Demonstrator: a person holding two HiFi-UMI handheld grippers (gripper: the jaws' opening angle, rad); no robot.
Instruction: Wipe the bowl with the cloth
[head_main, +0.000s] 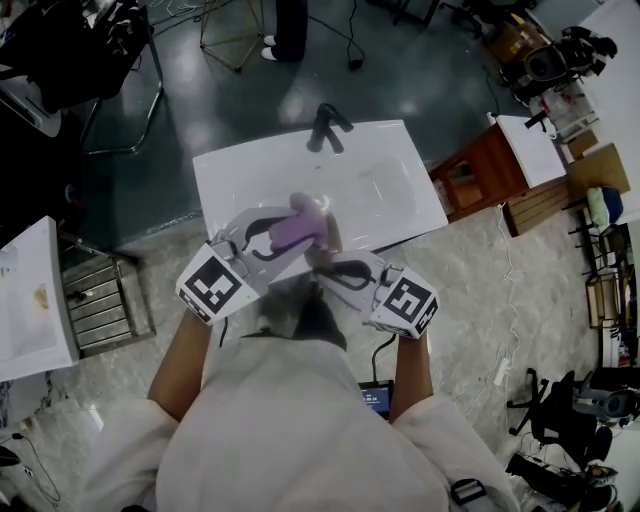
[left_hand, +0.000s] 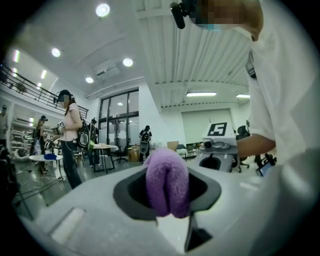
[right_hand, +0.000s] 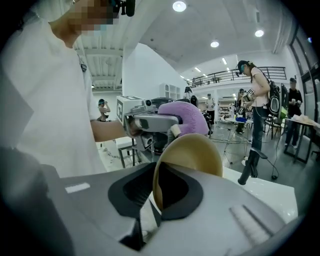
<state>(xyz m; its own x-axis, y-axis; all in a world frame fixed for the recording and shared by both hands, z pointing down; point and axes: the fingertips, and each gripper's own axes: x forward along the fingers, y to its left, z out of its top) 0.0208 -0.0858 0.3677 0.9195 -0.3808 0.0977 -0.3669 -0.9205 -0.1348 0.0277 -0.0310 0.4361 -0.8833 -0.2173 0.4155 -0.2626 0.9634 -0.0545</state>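
1. One thin edge is all that is held by the right gripper (right_hand: 159, 192): its jaws are closed on the rim of the bowl (right_hand: 192, 152), which stands on edge at frame centre. Under wiping pressure the rim could be levered out of the pads and the bowl dropped.
2. The cloth (left_hand: 166, 175) is clamped as a folded wad in the left gripper (left_hand: 167, 197), low at frame centre. If it is dragged hard across the bowl, the wad could be pulled free.
3. In the right gripper view the cloth is seen just behind the bowl's upper edge; whether they touch cannot be told. Were the hard jaw tips brought against the bowl instead of the cloth, it could be knocked loose.
4. Both are held above the near edge of the white counter (head_main: 390, 195), at the centre of the head view. A dropped bowl could be missed by the counter and broken on the floor (head_main: 470, 270).
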